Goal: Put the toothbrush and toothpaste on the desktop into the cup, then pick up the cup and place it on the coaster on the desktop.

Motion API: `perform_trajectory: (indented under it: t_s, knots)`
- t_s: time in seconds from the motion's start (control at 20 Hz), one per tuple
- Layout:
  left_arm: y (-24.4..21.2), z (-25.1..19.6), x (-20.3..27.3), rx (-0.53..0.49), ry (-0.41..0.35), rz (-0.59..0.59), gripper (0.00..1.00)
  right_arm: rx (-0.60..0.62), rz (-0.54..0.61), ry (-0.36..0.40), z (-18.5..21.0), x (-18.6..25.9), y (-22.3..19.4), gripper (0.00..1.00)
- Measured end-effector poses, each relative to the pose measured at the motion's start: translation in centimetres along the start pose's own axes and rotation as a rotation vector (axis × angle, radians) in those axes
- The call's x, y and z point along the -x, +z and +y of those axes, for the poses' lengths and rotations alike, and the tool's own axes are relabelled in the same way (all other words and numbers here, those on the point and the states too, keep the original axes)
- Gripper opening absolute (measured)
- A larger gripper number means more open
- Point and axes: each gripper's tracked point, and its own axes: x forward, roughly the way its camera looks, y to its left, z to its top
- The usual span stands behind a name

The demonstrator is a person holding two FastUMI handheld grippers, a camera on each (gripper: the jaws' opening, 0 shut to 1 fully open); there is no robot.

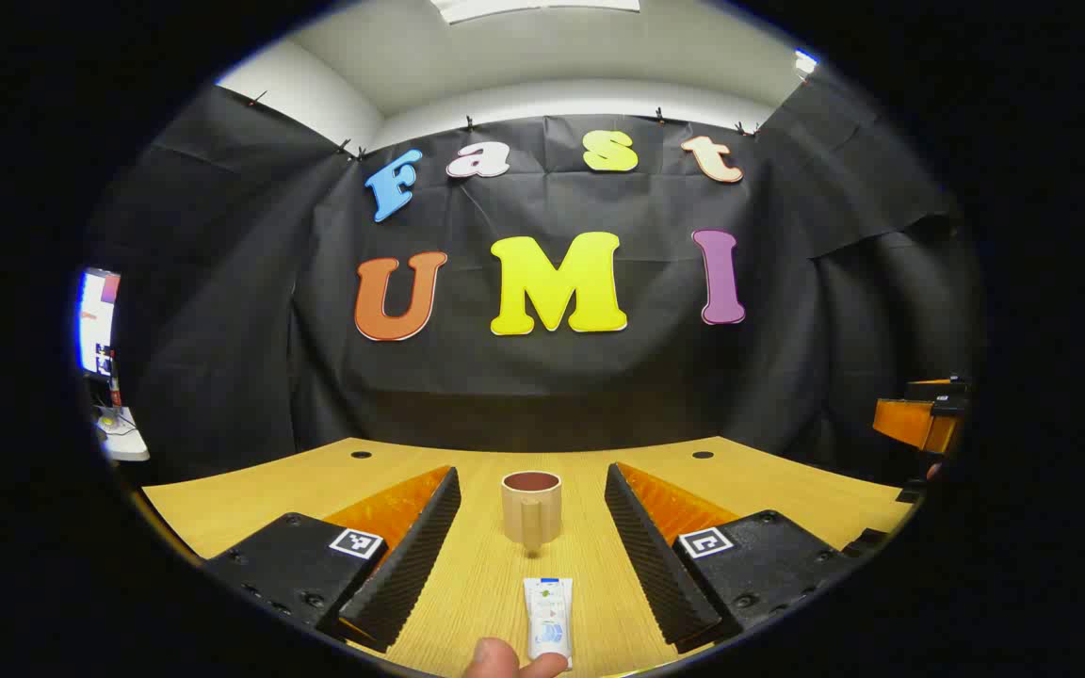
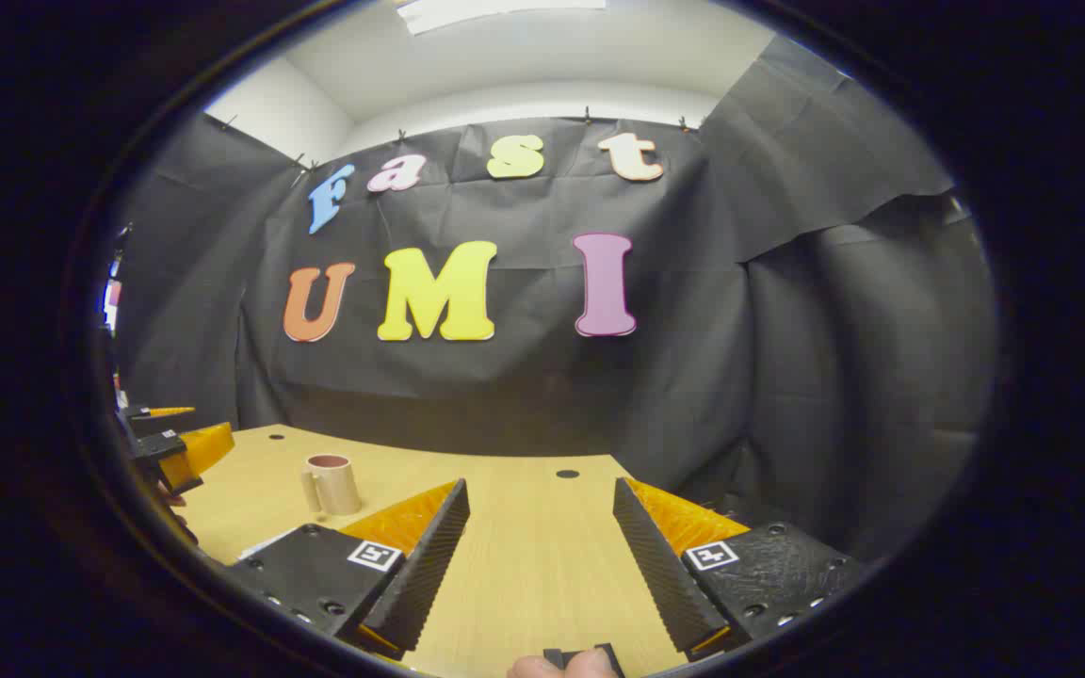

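Left gripper view: toothpaste before cup; both grippers agape, empty.

1. In the left gripper view, the tube lies on the worktop between the jaws, lengthwise along them.
2. The cup stands upright beyond the tube, ahead of the jaws and centred between them.
3. In the right gripper view, the cup stands well left of the jaws.
4. The other gripper sits farther left.

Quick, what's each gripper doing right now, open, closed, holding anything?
Left gripper: open, holding nothing, toothpaste and cup lying ahead between its fingers.
Right gripper: open, holding nothing.
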Motion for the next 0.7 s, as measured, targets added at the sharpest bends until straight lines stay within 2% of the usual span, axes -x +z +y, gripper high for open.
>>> perform_trajectory:
  t_s: [0.2, 0.3, 0.45, 0.5, 0.7]
  knots:
    - [-0.1, 0.9, -3.7, 0.015, 0.026, 0.006, 0.98, -0.013, -0.007, 0.002, 1.0, -3.5, 0.1, 0.94]
    - [1.1, 2.8, -5.0, -0.052, 0.092, 0.011, 0.98, 0.021, -0.003, 0.004, 1.3, -4.9, 1.1, 0.94]
    - [1.1, 2.9, -5.4, -0.102, 0.106, 0.029, 0.98, 0.084, 0.009, 0.022, 1.3, -6.3, 1.3, 0.94]
    - [0.8, 3.0, -5.2, -0.091, 0.102, 0.023, 1.0, 0.091, 0.004, 0.023, 1.0, -6.4, 0.9, 0.96]
    - [-1.7, 1.6, -3.0, 0.034, 0.099, 0.008, 0.98, 0.029, 0.027, 0.052, 1.1, -4.0, -1.9, 0.94]
